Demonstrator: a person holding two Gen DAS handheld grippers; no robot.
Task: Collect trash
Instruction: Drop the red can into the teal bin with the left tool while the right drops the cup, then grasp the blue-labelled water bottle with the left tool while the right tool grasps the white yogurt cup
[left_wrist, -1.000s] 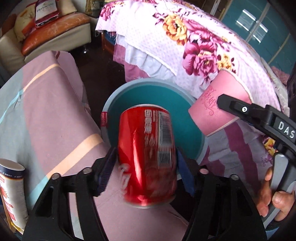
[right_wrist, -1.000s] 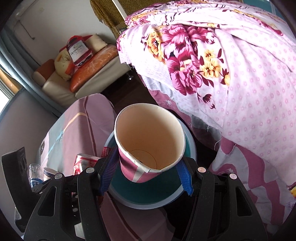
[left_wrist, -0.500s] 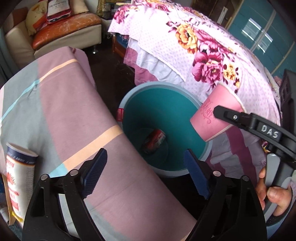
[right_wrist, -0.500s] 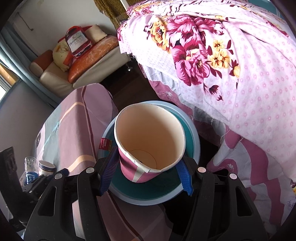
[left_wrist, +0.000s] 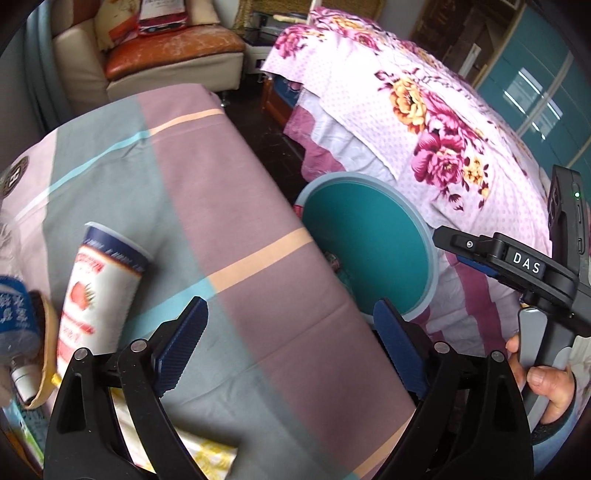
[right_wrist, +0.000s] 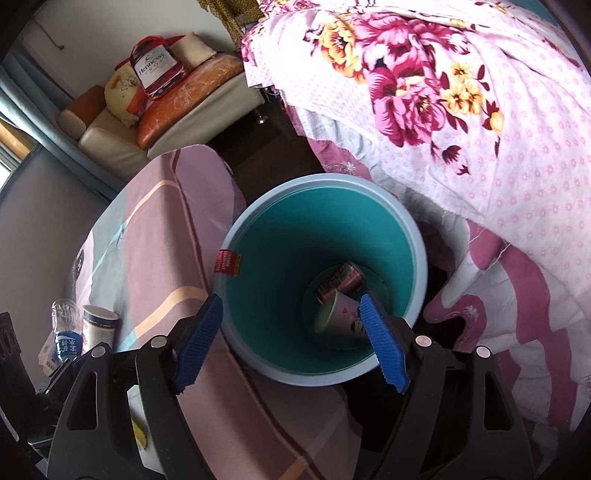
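Cup (right_wrist: 341, 314) lying tipped at the bin (right_wrist: 419, 254) bottom, touching the can (right_wrist: 341, 278) | right gripper (right_wrist: 291, 341) over the bin, jaws widening, empty | left gripper (left_wrist: 291, 350) over the tablecloth (left_wrist: 229, 206), widening, empty | carton (left_wrist: 98, 291) standing near-left

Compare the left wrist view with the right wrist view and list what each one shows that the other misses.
Left wrist only: the right tongs from the side, opening and empty, and the hand gripping them.
Right wrist only: the bin's bottom, where the red can and pink paper cup lie.
Both: the teal bin, the white cup, the water bottle and the floral bedspread.
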